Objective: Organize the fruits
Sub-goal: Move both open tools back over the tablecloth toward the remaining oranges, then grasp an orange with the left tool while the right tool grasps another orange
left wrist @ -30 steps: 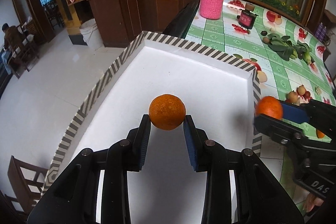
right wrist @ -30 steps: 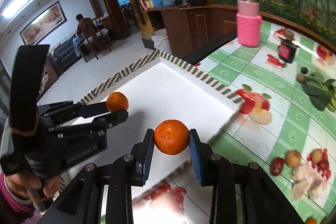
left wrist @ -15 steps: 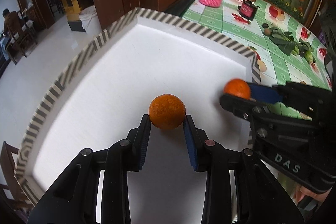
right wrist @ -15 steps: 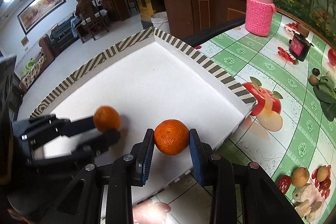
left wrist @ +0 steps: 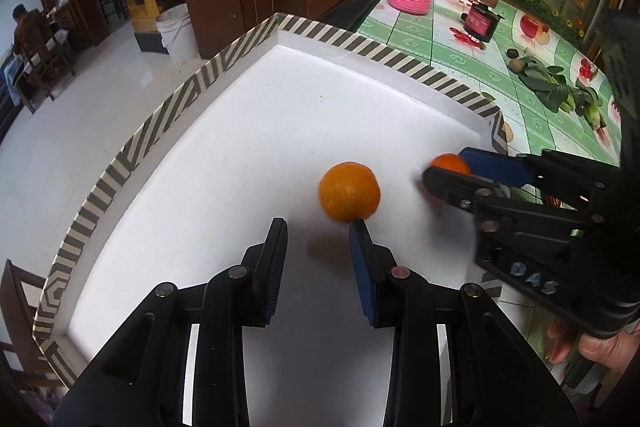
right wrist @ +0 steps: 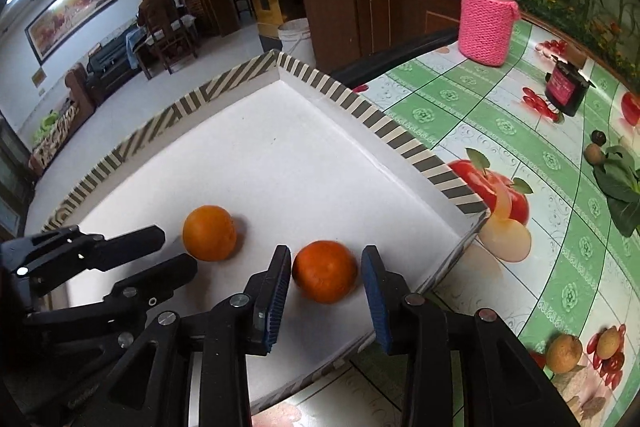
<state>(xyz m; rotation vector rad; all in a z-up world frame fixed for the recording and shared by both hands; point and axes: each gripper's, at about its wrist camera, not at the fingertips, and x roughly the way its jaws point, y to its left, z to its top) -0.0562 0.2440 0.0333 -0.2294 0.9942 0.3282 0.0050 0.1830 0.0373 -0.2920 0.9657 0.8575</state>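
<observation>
On the white floor of the striped-rim tray (left wrist: 132, 151), both oranges rest free of the grippers.

Left wrist view, left to right: the tray's striped wall runs from 8 o'clock up to the far corner at 12 o'clock. The left gripper (left wrist: 318, 231) sits at 6 o'clock with its jaws apart, nothing between them. The lighter orange (left wrist: 349, 191) lies just ahead of it at about 1 o'clock from the gap; the tip of the blue-padded right finger sits at the orange's lower edge, whether touching I cannot tell. At 3 o'clock the right gripper (left wrist: 448, 171) enters from the side, with the darker orange (left wrist: 451, 163) partly hidden behind its fingers, close to the tray's right corner.

Right wrist view, left to right: the left gripper (right wrist: 172, 251) reaches in from 9 o'clock, fingers spread, with the lighter orange (right wrist: 209, 233) just beyond its tips. The right gripper (right wrist: 326, 267) is at 6 o'clock, jaws parted; the darker orange (right wrist: 325, 271) sits between the pads, a clear gap showing on the right side and only a narrow one on the left. Both oranges lie near each other, apart, in the tray's near end.

Beyond the tray at 1 to 3 o'clock: the fruit-print tablecloth (right wrist: 500, 115), a pink knit-sleeved jar (right wrist: 486, 23), a small dark jar (right wrist: 564, 89), and leafy greens (right wrist: 620, 183).
</observation>
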